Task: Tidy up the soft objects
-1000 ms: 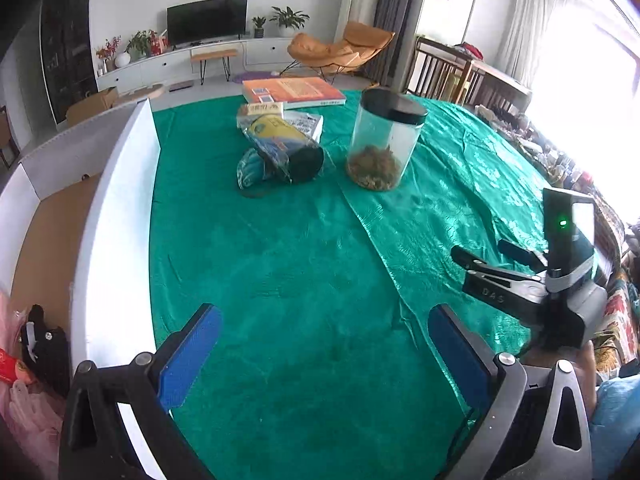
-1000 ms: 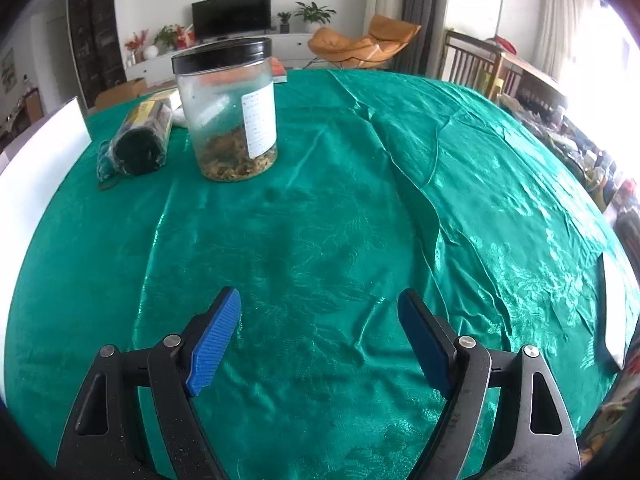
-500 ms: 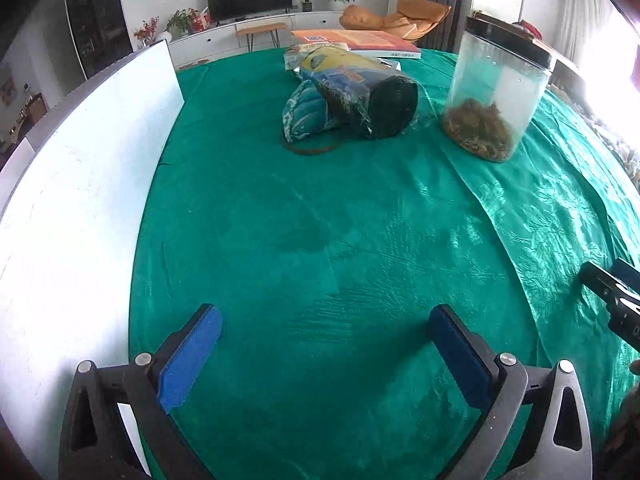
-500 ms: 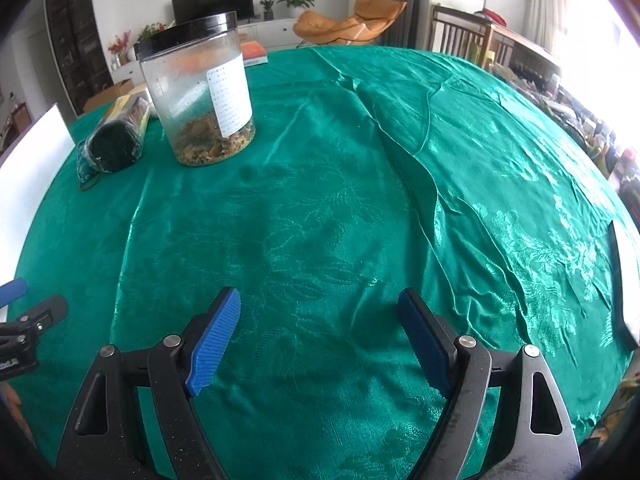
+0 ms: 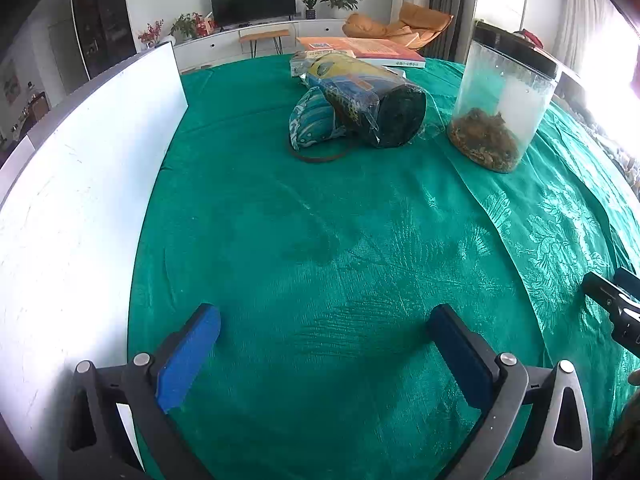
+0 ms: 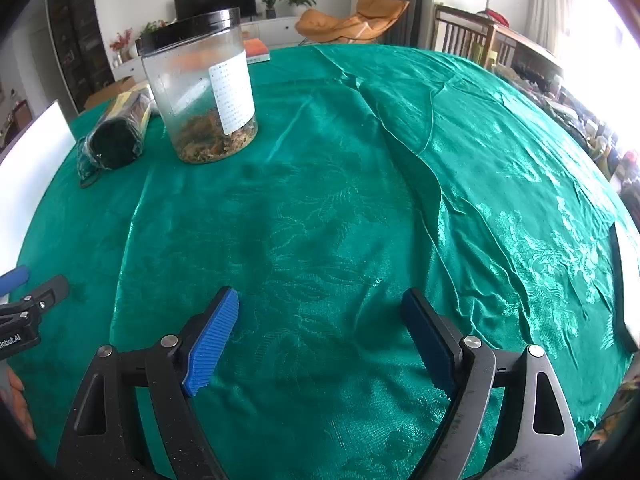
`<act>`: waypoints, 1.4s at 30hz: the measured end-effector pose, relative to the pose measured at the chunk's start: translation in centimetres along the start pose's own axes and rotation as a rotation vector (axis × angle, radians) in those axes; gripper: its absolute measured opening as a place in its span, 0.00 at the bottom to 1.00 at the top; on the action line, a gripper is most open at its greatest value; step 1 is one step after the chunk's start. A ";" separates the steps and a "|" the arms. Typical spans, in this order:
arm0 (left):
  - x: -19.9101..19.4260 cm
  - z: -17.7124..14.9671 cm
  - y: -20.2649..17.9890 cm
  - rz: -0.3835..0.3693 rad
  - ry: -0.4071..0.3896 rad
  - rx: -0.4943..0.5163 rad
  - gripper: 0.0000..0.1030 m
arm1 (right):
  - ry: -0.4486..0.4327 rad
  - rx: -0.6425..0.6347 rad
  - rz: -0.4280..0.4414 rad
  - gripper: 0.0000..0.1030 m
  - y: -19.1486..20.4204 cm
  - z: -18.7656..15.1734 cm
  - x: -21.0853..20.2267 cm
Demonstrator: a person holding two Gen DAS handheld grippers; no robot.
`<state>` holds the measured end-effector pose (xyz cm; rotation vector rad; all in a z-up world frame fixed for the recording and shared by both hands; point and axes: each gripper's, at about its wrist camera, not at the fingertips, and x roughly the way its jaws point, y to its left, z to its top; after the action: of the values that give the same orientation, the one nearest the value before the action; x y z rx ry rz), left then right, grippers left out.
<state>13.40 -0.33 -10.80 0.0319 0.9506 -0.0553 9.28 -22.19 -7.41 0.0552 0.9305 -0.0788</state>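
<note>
The soft things to be sorted lie together toward the far side of the desk (image 5: 320,240): a small teal patterned pouch (image 5: 314,122) with a dark cord looped on the cloth in front of it, and, touching it on its right, a rolled dark bundle (image 5: 376,108) wrapped in clear plastic with a yellow and blue label. Judging by their look, both should be light and yielding. The pouch will likely squash under the fingers, so a pinch across its plump middle seems surer than a hold on the thin cord. The bundle's plastic film looks slick and loose, so a grip should close across the roll's body near its dark end and not on the crinkled film, which could slide off. Just to the right of the bundle stands a clear jar (image 5: 500,100) with a black lid and brownish contents; it is rigid and could tip if knocked during a reach. The left gripper (image 5: 320,352) hangs over bare green cloth with its fingers (image 5: 188,356) spread wide and nothing between them; the pouch and bundle are well ahead of it, a little right of centre. The right gripper (image 6: 316,340) is likewise released and empty, with the bundle far ahead and off to its left, beyond the jar
</note>
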 end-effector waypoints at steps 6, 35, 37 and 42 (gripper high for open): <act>0.0 0.0 0.0 0.000 0.000 0.000 1.00 | 0.000 0.000 0.000 0.84 0.0 0.0 0.0; -1.7 -2.2 0.8 -0.022 0.008 0.030 1.00 | -0.093 -0.394 0.328 0.83 16.3 11.4 -3.2; -1.7 -2.2 0.8 -0.021 0.008 0.030 1.00 | -0.032 -0.459 0.324 0.81 19.9 13.7 -0.5; -1.7 -2.2 0.8 -0.023 0.007 0.029 1.00 | 0.117 -0.386 0.240 0.80 23.0 17.1 7.0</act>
<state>10.65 0.65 -10.72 0.0485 0.9574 -0.0901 29.24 -1.00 -2.54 -0.1883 1.0360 0.3299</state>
